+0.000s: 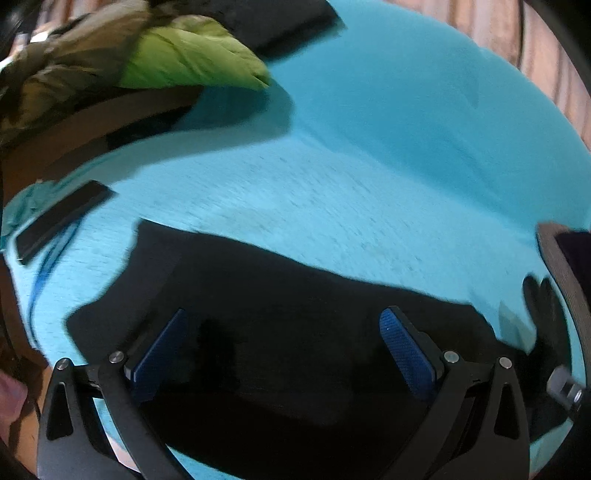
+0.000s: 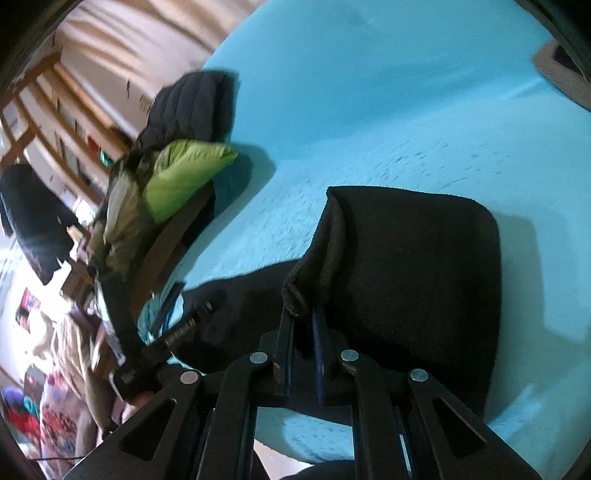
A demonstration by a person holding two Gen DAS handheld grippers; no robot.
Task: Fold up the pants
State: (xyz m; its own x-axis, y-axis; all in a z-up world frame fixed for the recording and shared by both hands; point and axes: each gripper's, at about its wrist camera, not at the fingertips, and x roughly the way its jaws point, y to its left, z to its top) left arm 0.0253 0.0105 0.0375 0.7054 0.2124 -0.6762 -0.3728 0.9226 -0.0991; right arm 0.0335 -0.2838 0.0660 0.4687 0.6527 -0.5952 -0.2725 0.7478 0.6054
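The black pants [image 1: 280, 317] lie on a turquoise bedspread [image 1: 332, 166]. In the left wrist view my left gripper [image 1: 284, 332] is open, its blue pads [image 1: 406, 354] wide apart just above the flat dark cloth, holding nothing. In the right wrist view my right gripper [image 2: 303, 317] is shut on a bunched ribbed edge of the pants [image 2: 406, 266] and lifts it, so the cloth rises in a fold above the bedspread [image 2: 369, 92]. The other gripper [image 2: 177, 332] shows at the left of that view.
A green and olive jacket [image 1: 177, 59] and a dark folded garment [image 1: 280, 18] lie at the bed's far side. A flat black bar [image 1: 59, 218] lies at the left edge. Wooden shelves [image 2: 55, 110] and clutter stand beyond the bed.
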